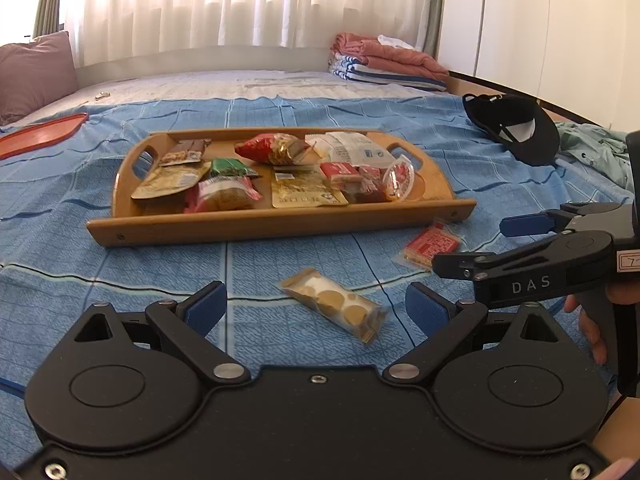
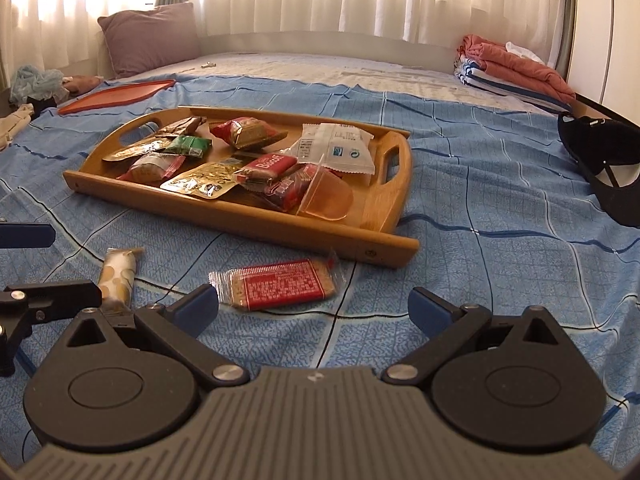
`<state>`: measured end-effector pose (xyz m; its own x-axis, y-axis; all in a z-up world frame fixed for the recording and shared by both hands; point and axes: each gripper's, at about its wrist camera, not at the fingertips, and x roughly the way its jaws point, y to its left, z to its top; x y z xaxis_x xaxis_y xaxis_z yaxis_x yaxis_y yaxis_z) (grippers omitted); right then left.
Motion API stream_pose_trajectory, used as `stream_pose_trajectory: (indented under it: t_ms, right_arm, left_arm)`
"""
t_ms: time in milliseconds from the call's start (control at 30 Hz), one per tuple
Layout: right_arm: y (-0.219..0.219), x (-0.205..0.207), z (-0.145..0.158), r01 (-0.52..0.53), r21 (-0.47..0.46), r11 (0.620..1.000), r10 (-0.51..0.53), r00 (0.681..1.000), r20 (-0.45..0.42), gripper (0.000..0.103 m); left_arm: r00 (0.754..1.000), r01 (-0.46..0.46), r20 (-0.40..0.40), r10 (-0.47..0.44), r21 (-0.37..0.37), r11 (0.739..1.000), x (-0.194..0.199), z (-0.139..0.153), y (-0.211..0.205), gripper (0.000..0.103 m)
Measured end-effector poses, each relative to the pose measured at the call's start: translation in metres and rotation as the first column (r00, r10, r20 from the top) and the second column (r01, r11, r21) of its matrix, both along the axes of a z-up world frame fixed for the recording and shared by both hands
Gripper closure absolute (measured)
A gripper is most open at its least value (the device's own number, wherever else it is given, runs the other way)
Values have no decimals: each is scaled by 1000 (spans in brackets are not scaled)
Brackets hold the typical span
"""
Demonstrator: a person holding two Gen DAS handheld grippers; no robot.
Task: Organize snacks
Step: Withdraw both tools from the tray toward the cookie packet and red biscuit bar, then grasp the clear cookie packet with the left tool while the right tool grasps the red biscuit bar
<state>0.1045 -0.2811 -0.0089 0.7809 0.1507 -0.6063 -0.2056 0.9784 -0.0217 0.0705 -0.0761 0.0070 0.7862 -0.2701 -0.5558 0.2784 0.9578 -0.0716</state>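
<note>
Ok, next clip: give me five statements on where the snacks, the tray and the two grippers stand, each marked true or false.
1. The wooden handled tray on the blue bedsheet holds several snack packets. True.
2. Every snack is already in the tray. False: a clear packet of round biscuits and a red-labelled clear cracker packet lie on the sheet in front of it.
3. The left gripper is open, holding nothing. True.
4. The right gripper is shut on the cracker packet. False: it is open, the packet lying just ahead of it.
5. A black cap sits in the tray. False: it lies on the bed to the tray's right.
</note>
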Motion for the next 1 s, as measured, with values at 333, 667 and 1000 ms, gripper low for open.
stream_pose_trajectory:
  t_ms: [333, 667, 1000]
  right_arm:
    - [-4, 4, -4, 11, 2, 1000, -10, 1000, -27, 0]
    - [1, 5, -5, 1, -2, 1000, -1, 999, -47, 0]
    - [21, 13, -9, -21, -3, 1000, 21, 998, -59, 0]
  left_arm:
    - [998, 18, -62, -22, -61, 998, 9, -13, -10, 20]
    - [998, -12, -57, 9, -56, 998, 14, -12, -3, 70]
    - [997, -67, -49, 65, -40, 997, 15, -14, 25, 72]
